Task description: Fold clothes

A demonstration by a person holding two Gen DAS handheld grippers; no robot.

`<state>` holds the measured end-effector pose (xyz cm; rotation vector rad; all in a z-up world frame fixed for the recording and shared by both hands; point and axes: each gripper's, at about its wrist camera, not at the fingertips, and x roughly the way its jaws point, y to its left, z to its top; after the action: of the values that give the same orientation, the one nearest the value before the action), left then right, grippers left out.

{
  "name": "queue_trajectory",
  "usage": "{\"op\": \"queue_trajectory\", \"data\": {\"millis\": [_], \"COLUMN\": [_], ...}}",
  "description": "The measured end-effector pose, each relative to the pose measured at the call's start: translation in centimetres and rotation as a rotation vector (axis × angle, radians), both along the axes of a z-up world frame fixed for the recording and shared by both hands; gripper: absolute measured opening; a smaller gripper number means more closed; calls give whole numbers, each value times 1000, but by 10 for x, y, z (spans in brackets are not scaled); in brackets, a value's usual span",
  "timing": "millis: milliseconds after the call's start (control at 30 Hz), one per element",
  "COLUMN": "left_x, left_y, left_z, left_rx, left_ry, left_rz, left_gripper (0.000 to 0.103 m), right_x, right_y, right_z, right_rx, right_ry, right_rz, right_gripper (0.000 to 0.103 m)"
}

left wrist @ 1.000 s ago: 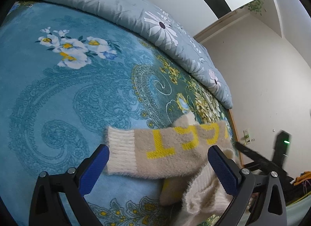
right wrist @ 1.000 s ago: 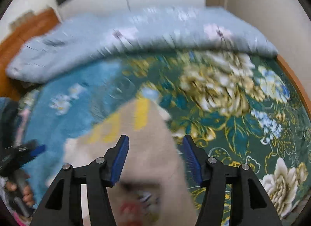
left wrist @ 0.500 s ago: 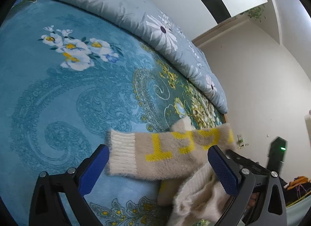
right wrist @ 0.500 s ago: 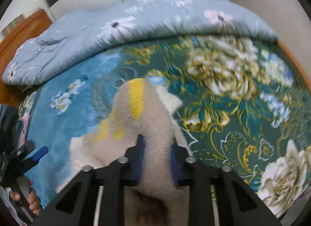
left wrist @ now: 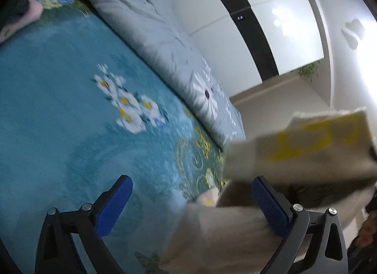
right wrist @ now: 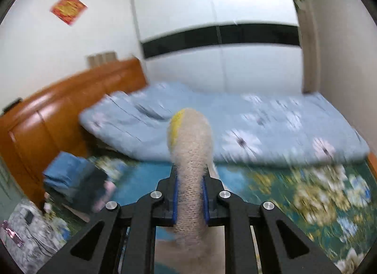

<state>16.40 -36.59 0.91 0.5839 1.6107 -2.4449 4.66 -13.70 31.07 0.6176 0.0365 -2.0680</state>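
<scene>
Folding barely begun: right gripper (right wrist: 189, 199) clamped on sweater (right wrist: 190, 156), lifted unfolded; left gripper (left wrist: 190, 205) wide open, empty.

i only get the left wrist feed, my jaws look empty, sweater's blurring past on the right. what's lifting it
Observer: The right gripper. It is shut on a fold of the beige sweater, which bulges up between its blue pads.
Operator: anything on that side of the room i should know about
Observer: A wooden headboard runs along the wall to the left in the right wrist view; your feed does not show it.
Operator: what's below it
Observer: A folded blue item lies near its foot, on the edge of the floral bedspread. It is too blurred to say what it is.
</scene>
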Motion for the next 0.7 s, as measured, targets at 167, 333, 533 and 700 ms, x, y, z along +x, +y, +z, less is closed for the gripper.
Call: {"op": "queue_trajectory", "data": {"millis": [167, 333, 533, 700], "left_x": [41, 49, 14, -28], "left_y": [-24, -38, -25, 4], "left_z": [17, 11, -5, -13], "left_rx": [-66, -59, -73, -118], "left_ry": [13, 13, -84, -142], "left_rz": [93, 107, 21, -88], "left_gripper": [103, 103, 103, 103], "right_x": [19, 5, -62, -121], "right_y": [-8, 16, 68, 139], "right_z": [41, 55, -28, -141], "right_rx": [-223, -368, -160, -17], "right_ry": [-65, -137, -186, -301], "right_rz": [106, 154, -71, -258], "right_gripper": [16, 16, 16, 16]}}
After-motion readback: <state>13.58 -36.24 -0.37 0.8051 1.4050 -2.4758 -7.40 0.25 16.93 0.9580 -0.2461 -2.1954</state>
